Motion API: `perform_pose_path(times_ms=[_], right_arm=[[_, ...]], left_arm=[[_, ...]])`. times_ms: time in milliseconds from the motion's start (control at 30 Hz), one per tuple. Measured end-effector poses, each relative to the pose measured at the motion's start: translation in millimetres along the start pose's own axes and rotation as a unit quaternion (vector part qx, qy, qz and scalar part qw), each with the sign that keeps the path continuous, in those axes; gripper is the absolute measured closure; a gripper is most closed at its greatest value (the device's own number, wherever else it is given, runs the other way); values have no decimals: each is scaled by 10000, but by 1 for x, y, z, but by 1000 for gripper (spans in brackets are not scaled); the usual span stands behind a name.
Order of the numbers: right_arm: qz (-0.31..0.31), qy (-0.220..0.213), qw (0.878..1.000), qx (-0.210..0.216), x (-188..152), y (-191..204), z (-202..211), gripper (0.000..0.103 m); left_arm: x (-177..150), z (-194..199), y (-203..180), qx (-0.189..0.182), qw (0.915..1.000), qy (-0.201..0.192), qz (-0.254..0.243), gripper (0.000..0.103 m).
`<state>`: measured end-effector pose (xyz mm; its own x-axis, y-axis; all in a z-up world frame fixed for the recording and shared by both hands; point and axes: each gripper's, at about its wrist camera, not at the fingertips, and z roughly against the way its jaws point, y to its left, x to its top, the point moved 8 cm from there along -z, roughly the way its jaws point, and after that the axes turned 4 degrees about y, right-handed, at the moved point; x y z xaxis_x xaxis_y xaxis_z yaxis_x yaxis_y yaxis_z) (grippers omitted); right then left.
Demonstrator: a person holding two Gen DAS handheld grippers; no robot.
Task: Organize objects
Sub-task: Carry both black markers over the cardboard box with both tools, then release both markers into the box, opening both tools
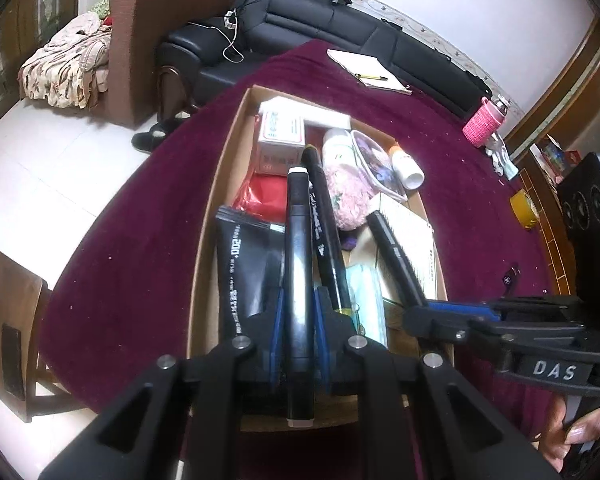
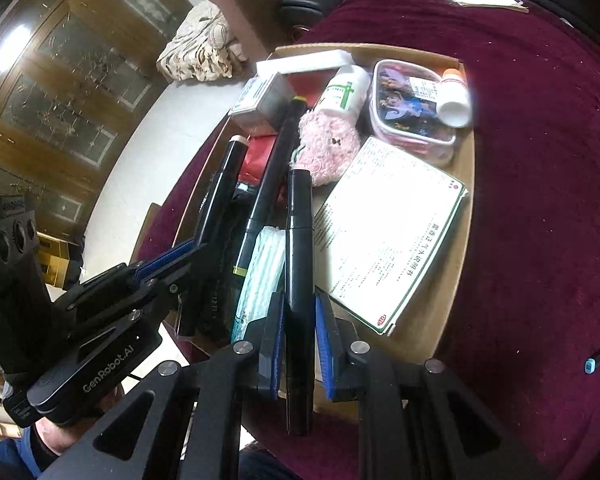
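An open cardboard box point(image 1: 219, 176) sits on a maroon tablecloth point(image 1: 132, 248), packed with several items. My left gripper point(image 1: 299, 300) is shut on a black marker with white ends point(image 1: 298, 240), held lengthwise over the box's near end. My right gripper point(image 2: 299, 300) is shut on a second black marker point(image 2: 299, 240), right beside it over the box. Each gripper shows in the other's view: the right gripper point(image 1: 416, 312) at right, the left gripper point(image 2: 196, 246) at left. A third black marker with a yellow band point(image 2: 266, 188) lies inside the box.
The box holds a white bottle point(image 2: 342, 94), pink plush point(image 2: 328, 146), cartoon pouch point(image 2: 408, 108), printed white leaflet box point(image 2: 388, 232), masks point(image 2: 260, 272) and a black packet point(image 1: 248, 264). A notepad with pen point(image 1: 370, 68), pink-sleeved bottle point(image 1: 482, 120) and yellow tape roll point(image 1: 524, 208) sit on the cloth.
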<state>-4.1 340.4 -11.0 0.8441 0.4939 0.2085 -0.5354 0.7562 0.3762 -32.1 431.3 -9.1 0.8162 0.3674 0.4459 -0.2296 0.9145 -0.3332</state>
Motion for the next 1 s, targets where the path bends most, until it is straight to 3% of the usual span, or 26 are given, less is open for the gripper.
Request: perform_pose_path(times_ms=[300,733,1000], right_arm=[[16,84,10000,42,-1,-3,-4,84],[-158,-70,9997,159,-12,-25,14,82],[-574,-317,9977,146,-24,-58,39,79]], left_arm=[[-1,-3,-2,-9,10000,-6,46,89],[6,6,-8,-31,9997,-143,175,71],[11,14,-29,-125,9995,-268,113,71]])
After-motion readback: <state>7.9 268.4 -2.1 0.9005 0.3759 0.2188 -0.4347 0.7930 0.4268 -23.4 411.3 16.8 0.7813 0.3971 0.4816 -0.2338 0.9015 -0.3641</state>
